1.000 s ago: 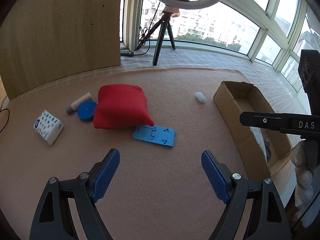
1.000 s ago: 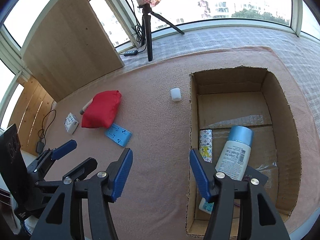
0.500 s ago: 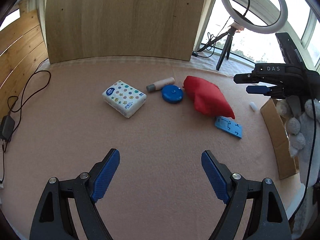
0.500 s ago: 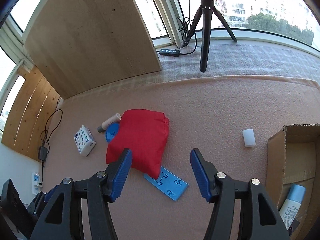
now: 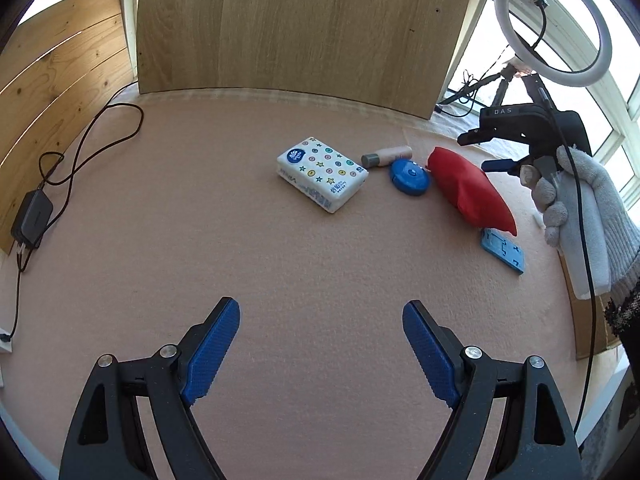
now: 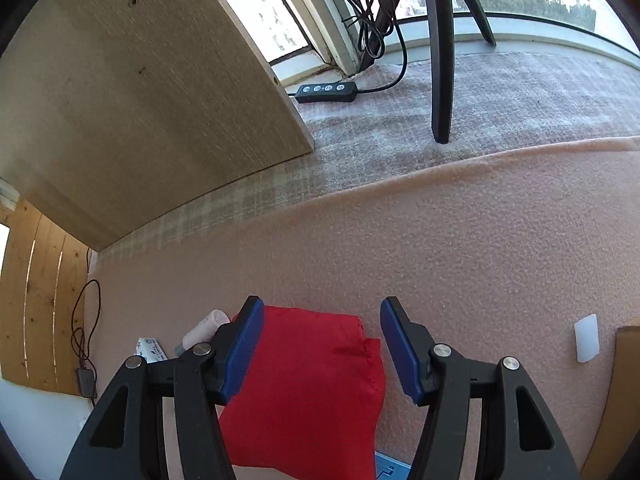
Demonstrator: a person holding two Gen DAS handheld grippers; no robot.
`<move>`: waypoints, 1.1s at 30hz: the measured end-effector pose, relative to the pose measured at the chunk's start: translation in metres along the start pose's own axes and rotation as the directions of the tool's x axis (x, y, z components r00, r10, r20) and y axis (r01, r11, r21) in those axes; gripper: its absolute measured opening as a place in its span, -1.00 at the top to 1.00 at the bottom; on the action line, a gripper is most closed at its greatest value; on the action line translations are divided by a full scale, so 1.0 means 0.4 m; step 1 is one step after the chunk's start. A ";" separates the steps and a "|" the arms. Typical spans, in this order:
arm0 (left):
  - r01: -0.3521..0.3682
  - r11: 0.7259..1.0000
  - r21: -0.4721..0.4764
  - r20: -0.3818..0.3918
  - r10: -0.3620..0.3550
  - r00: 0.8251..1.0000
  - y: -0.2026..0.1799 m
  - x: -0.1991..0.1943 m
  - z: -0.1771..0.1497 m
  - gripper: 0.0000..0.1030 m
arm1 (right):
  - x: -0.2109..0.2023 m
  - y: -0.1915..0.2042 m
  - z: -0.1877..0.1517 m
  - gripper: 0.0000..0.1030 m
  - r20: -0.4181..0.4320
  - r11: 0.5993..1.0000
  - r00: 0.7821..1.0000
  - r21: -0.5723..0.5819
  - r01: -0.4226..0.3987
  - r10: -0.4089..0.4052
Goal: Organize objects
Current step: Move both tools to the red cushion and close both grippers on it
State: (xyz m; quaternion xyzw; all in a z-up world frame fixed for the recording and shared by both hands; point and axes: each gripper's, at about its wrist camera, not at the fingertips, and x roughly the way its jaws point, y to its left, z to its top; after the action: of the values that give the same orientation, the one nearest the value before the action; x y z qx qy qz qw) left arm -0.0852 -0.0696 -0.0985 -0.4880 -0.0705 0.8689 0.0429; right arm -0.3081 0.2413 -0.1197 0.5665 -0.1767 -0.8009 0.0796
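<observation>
Right tongs [image 6: 320, 344] are hovering, part open, astride the red cloth pouch [image 6: 312, 392] for pickup; left tongs [image 5: 320, 344] are waiting wide and empty.

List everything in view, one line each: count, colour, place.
tissue pack: 1, white with coloured dots, mat centre
tube: 1, beige with grey cap, behind the disc
round disc: 1, blue, left of the pouch
fabric pouch: 1, red, between the right gripper's open fingers
flat plastic stand: 1, light blue, near the pouch's corner
small cylinder: 1, white, beside the cardboard box
power adapter: 1, black, mat's left edge
ring light: 1, white, by the window
left gripper: open, empty
right gripper: open
gloved hand: 1, grey
</observation>
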 end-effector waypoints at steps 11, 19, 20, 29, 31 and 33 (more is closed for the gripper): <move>0.014 1.000 -0.017 -0.008 -0.014 1.000 0.003 0.005 -0.011 -0.68 | 0.077 0.052 -0.049 0.00 -0.118 0.998 0.993 -0.054 0.014 -0.020; 0.032 0.999 -0.003 -0.012 -0.032 0.999 -0.020 0.001 -0.020 -0.68 | 0.067 0.097 -0.169 -0.01 -0.188 0.996 0.982 -0.076 -0.047 0.032; 0.037 0.999 -0.003 -0.015 -0.037 0.999 -0.024 0.001 -0.024 -0.68 | 0.062 0.099 -0.184 -0.01 -0.189 0.995 0.981 -0.082 -0.051 0.035; 0.109 0.993 0.043 -0.048 -0.107 0.993 -0.083 0.003 -0.070 -0.68 | 0.010 0.086 -0.334 -0.01 -0.222 0.993 0.971 -0.047 -0.104 0.091; 0.132 0.990 0.048 -0.060 -0.129 0.990 -0.096 0.005 -0.080 -0.68 | -0.001 0.084 -0.364 -0.01 -0.235 0.991 0.966 -0.038 -0.125 0.113; 0.152 0.987 0.048 -0.068 -0.148 0.987 -0.108 0.005 -0.089 -0.68 | -0.006 0.086 -0.392 -0.01 -0.262 0.987 0.954 -0.035 -0.158 0.143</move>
State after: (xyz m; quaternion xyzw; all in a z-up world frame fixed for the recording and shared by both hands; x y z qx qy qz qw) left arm -0.0557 -0.0239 -0.1115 -0.5076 -0.0825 0.8487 0.1235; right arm -0.1629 0.1797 -0.1512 0.6487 -0.1851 -0.7163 0.1785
